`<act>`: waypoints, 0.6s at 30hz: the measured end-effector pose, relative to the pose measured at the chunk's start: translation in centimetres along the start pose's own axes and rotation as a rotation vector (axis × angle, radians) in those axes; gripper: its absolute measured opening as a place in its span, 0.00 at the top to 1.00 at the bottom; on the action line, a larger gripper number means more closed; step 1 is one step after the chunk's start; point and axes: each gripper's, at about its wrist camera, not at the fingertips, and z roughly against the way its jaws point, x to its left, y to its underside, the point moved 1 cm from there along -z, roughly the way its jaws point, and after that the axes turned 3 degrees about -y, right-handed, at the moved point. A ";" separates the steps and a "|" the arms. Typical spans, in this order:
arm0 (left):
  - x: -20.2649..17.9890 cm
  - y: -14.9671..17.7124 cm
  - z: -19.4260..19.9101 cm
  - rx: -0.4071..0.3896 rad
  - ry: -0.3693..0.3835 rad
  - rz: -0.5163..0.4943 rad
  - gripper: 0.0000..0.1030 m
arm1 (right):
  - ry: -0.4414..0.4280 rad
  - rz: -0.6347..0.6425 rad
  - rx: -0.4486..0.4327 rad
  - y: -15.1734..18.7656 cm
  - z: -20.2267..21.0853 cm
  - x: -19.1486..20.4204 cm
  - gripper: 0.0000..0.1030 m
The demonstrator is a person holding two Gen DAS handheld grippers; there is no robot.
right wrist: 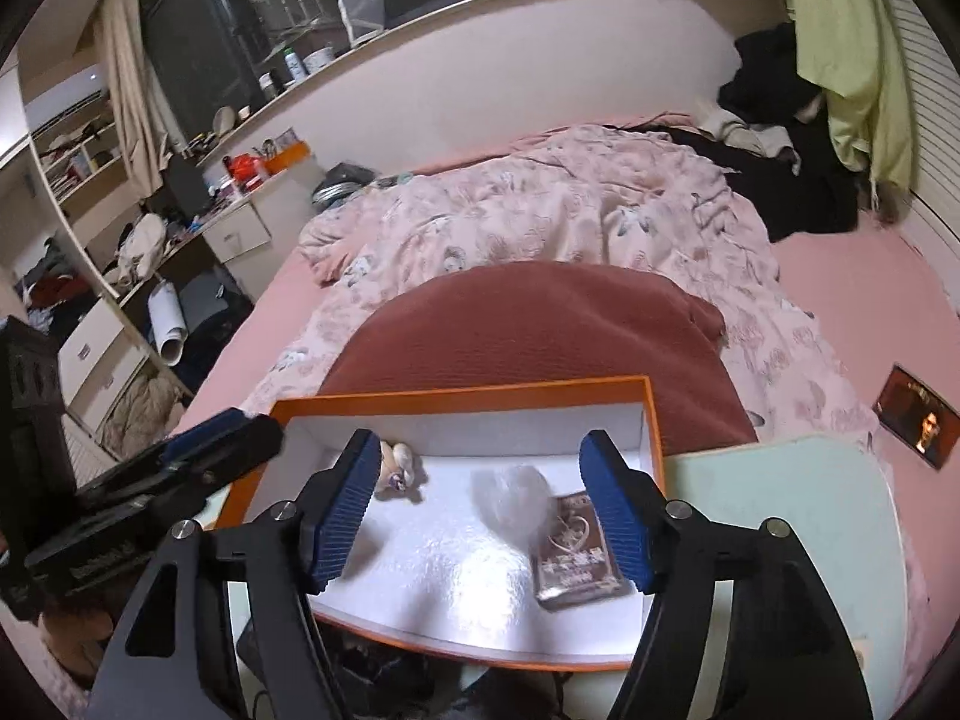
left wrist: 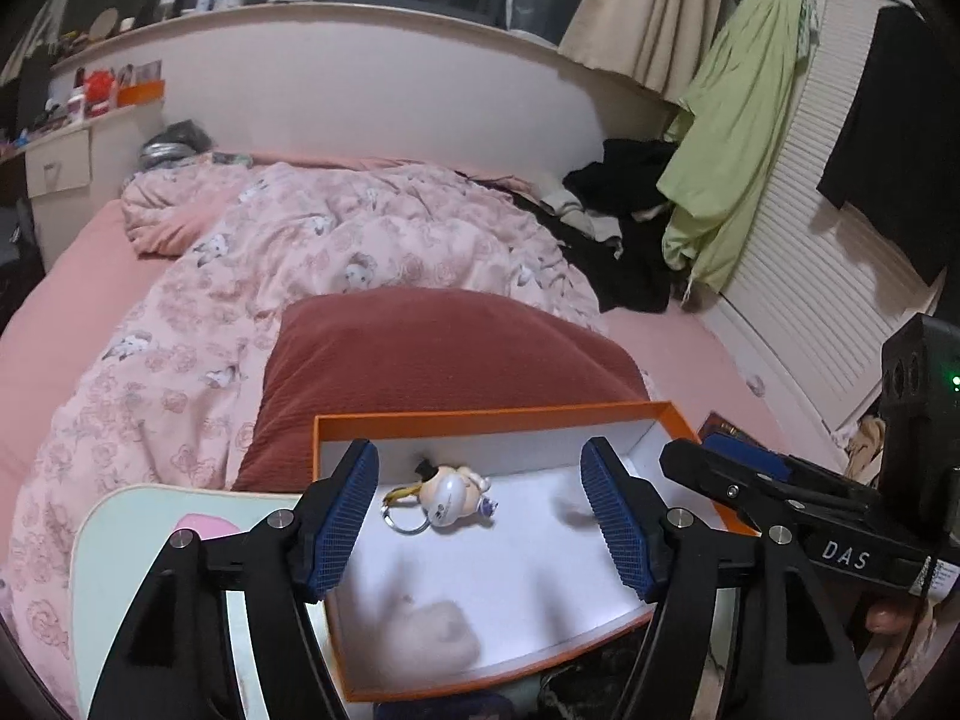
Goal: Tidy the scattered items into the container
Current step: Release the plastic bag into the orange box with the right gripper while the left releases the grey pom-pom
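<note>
Low in both frames, the left claw (left wrist: 480,516) and right claw (right wrist: 474,510) hang released over the orange box (right wrist: 654,420) holding keychain (left wrist: 447,495) and card pack (right wrist: 579,558); bumping its rim could tip everything onto the bed (right wrist: 840,300).

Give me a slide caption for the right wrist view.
Open right gripper above the orange box holding a card pack, fluffy heart and keychain figure.

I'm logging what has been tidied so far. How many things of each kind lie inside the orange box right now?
Keychain figure: 1
Fluffy white pompom: 1
Brown card pack: 1
Total in the box: 3
Both tongs stand open and empty above it.
</note>
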 end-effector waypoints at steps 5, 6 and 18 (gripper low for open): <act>0.1 1.1 2.0 -0.009 0.015 0.003 0.27 | 0.000 -0.016 0.011 0.7 0.9 -0.3 0.33; 0.1 1.5 2.6 -0.014 0.019 0.000 0.25 | 0.000 -0.015 0.005 0.8 1.3 -0.2 0.33; 1.3 9.7 7.2 0.088 -0.049 -0.046 0.15 | 0.064 0.061 0.019 7.7 7.0 -0.3 0.33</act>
